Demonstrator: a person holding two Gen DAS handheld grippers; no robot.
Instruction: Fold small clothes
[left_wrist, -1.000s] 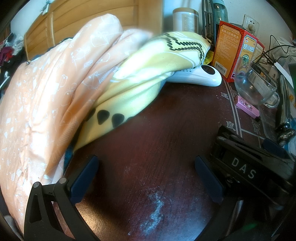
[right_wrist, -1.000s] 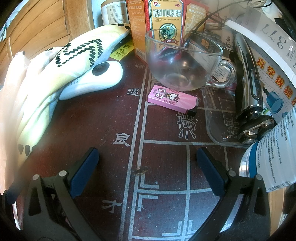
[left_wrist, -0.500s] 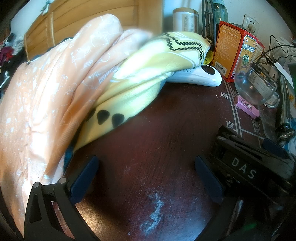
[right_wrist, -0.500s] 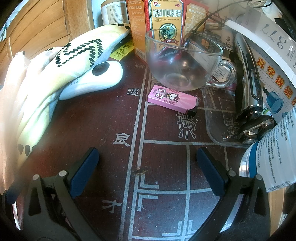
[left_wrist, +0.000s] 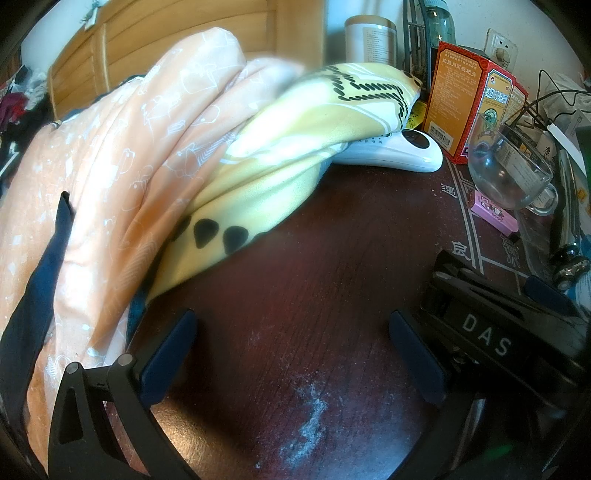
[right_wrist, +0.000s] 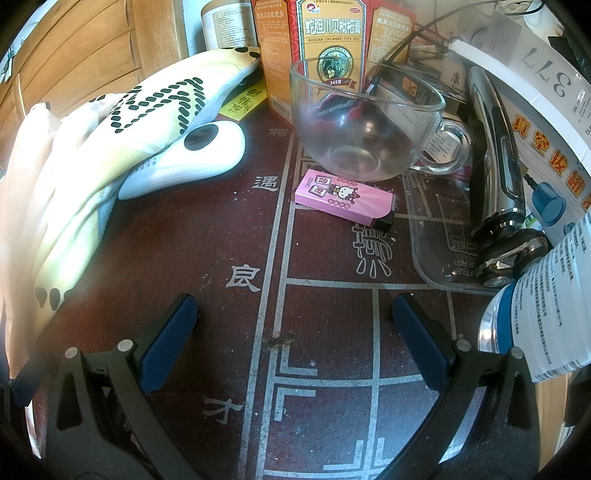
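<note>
A peach cloth with white print (left_wrist: 122, 177) lies heaped at the left of the dark table (left_wrist: 314, 280). A yellow cloth with black marks (left_wrist: 295, 147) rests against it and drapes over a white device (left_wrist: 391, 155). A dark blue strip of fabric (left_wrist: 44, 266) lies over the peach cloth's left side. My left gripper (left_wrist: 291, 350) hovers open above bare table, right of the heap, holding nothing. My right gripper (right_wrist: 295, 332) is open and empty over the table's printed lines; the yellow cloth (right_wrist: 147, 122) lies at its far left. Its body (left_wrist: 487, 332) shows in the left wrist view.
A glass cup (right_wrist: 362, 122), a pink box (right_wrist: 343, 199) and a red carton (right_wrist: 325, 37) stand behind the right gripper. An electric shaver (right_wrist: 498, 177) on a clear tray (right_wrist: 436, 254) and a bottle (right_wrist: 546, 306) crowd the right. A wooden cabinet (left_wrist: 184, 48) stands behind the heap.
A dark blue strip of fabric has come into view over the left side of the peach cloth. Both grippers stay where they were, still open.
</note>
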